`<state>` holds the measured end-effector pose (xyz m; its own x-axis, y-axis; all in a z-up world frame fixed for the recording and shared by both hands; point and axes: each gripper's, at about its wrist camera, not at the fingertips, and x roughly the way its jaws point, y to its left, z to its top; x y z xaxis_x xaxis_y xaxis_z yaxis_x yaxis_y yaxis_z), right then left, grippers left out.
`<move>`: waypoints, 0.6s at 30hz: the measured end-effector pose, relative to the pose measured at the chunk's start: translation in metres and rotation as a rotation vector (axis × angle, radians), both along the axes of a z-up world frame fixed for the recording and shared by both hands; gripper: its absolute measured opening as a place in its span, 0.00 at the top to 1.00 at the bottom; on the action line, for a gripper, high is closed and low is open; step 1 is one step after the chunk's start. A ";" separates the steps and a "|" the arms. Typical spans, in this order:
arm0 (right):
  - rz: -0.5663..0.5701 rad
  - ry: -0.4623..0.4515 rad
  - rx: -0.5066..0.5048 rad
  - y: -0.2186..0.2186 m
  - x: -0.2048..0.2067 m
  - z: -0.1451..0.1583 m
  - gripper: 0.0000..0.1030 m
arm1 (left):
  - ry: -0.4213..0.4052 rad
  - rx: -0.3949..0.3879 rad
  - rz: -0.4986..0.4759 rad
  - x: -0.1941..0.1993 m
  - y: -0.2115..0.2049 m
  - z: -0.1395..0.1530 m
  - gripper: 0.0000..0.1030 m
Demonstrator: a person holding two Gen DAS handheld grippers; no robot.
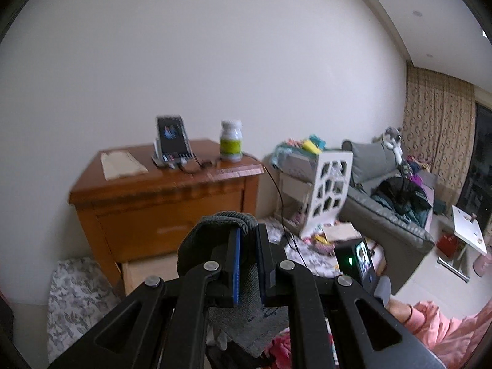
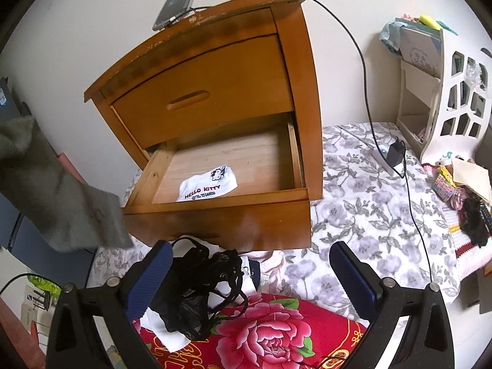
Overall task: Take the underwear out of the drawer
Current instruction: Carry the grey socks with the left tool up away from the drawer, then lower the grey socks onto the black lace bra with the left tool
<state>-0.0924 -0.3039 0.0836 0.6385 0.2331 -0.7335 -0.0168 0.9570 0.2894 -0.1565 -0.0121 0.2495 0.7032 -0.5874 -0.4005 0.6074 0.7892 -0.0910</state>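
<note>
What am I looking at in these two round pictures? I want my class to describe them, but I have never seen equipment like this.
No robot here: a person holds a hand-held claw in each hand, and a wide-angle camera on each one looks forward along its two fingers.

The left-hand picture shows the left claw shut on a grey garment. Behind it stands a wooden nightstand carrying a phone and a white bottle.

The right-hand picture shows the right claw open and empty, looking down into the nightstand's pulled-out bottom drawer. One white Hello Kitty garment lies inside. Below the drawer, black underwear lies on a red flowered cloth. The grey garment hangs at that picture's left edge.
</note>
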 end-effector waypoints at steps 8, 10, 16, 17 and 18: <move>-0.007 0.010 0.000 -0.001 0.001 -0.003 0.00 | 0.166 0.031 -0.058 0.018 -0.022 -0.057 0.91; -0.009 0.017 -0.001 -0.001 0.002 -0.005 0.00 | 0.219 0.046 -0.049 0.027 -0.026 -0.080 0.91; -0.005 0.040 -0.005 -0.001 0.005 -0.012 0.00 | 0.446 0.088 0.025 0.058 -0.028 -0.165 0.91; -0.004 0.041 -0.004 -0.001 0.006 -0.013 0.00 | 0.470 0.093 0.035 0.061 -0.027 -0.176 0.91; -0.003 0.044 -0.005 -0.001 0.007 -0.014 0.00 | 0.487 0.099 0.044 0.064 -0.027 -0.184 0.91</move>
<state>-0.0857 -0.3051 0.0696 0.6062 0.2274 -0.7621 -0.0010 0.9585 0.2852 -0.0926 -0.0392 0.0654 0.4441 -0.5037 -0.7410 0.4790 0.8324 -0.2787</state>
